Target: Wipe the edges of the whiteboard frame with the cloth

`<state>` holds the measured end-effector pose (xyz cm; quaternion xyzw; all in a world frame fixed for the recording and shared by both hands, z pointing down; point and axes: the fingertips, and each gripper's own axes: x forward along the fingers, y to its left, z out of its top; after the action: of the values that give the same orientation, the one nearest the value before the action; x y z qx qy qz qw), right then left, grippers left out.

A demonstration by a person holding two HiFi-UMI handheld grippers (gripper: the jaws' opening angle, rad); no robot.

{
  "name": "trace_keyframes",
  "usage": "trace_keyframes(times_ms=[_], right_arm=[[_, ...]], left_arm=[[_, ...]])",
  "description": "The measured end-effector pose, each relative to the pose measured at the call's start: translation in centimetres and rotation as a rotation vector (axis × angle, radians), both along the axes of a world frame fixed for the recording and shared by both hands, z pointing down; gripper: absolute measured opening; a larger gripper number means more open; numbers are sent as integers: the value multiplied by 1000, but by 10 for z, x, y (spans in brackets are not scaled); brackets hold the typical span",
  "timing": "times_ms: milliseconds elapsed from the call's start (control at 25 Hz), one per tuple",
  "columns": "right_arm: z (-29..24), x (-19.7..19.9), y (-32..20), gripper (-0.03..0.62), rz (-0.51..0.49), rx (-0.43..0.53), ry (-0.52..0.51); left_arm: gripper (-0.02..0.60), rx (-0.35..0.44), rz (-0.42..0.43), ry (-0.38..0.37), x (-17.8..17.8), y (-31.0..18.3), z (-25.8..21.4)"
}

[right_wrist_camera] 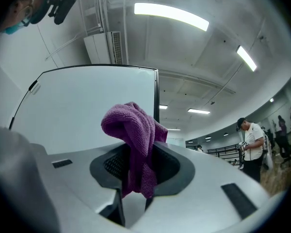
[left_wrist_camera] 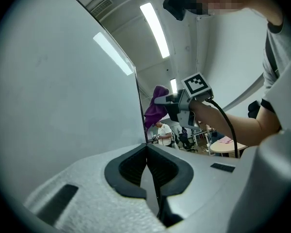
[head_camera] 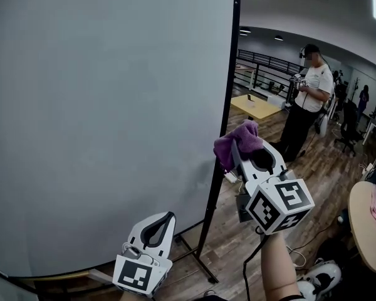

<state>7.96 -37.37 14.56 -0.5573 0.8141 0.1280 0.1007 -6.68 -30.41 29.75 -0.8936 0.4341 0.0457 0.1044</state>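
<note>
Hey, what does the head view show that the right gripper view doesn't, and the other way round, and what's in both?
Only the head view shows the left gripper, jaws together, the black stand foot under the white whiteboard, and the wooden floor. Only the right gripper view shows the whiteboard frame's top edge. Both show the purple terry cloth clamped in the right gripper, the frame's black right edge and a standing person in a white shirt.
</note>
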Motion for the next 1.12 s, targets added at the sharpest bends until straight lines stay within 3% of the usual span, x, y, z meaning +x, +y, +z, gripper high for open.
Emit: trace_keyframes(times_ms=[480, 720, 1120], right_arm=[[-69, 14, -36, 115, -30, 105, 14], [-130, 6, -51, 115, -69, 143, 5], [-142, 10, -65, 115, -87, 204, 31]], left_arm=[[18, 10, -15, 2, 26, -21, -7], [18, 16, -42, 5, 18, -33, -39], [18, 14, -105, 26, 22, -37, -6]])
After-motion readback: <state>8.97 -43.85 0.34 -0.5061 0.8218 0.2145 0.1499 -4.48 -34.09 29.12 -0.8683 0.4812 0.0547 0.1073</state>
